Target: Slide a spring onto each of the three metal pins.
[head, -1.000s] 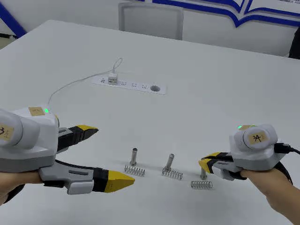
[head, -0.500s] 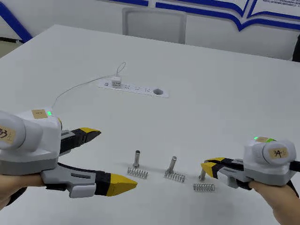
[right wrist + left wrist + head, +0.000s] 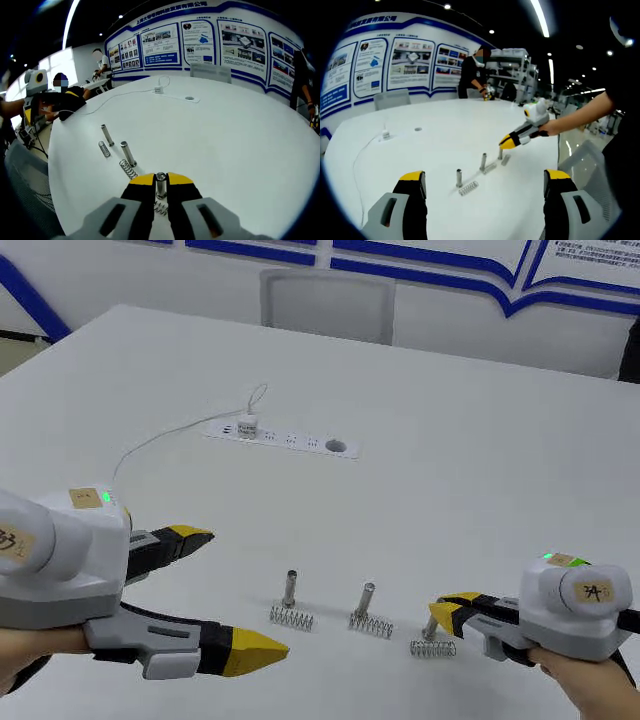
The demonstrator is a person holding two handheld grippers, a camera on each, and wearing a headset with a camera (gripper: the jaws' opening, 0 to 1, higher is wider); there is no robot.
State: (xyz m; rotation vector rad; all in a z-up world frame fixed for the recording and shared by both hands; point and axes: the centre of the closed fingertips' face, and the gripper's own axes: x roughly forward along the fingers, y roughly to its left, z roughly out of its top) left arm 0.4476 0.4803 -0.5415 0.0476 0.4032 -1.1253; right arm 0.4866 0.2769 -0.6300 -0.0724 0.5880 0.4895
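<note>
Three short metal pins stand in a row on the white table: left pin [image 3: 290, 586], middle pin [image 3: 367, 596], right pin [image 3: 431, 624]. A spring lies in front of each: [image 3: 291, 617], [image 3: 371, 625], [image 3: 433, 648]. My right gripper [image 3: 446, 611] has its yellow tips at the right pin. In the right gripper view the pin [image 3: 160, 184] stands pinched between the nearly closed jaws, with its spring [image 3: 160, 207] below. My left gripper [image 3: 225, 590] hangs wide open, left of the row and holding nothing. The left gripper view shows the pins [image 3: 483, 161] and springs [image 3: 468, 188] ahead.
A white power strip [image 3: 283, 438] with a plugged charger and cable lies further back on the table. A grey chair [image 3: 327, 302] stands at the far edge. A person [image 3: 474, 65] stands beyond the table in the left gripper view.
The head camera has tilted, so the whole scene sits lower. My right hand has dropped and drawn back a little while its tips stay at the right pin. The left gripper stays open.
</note>
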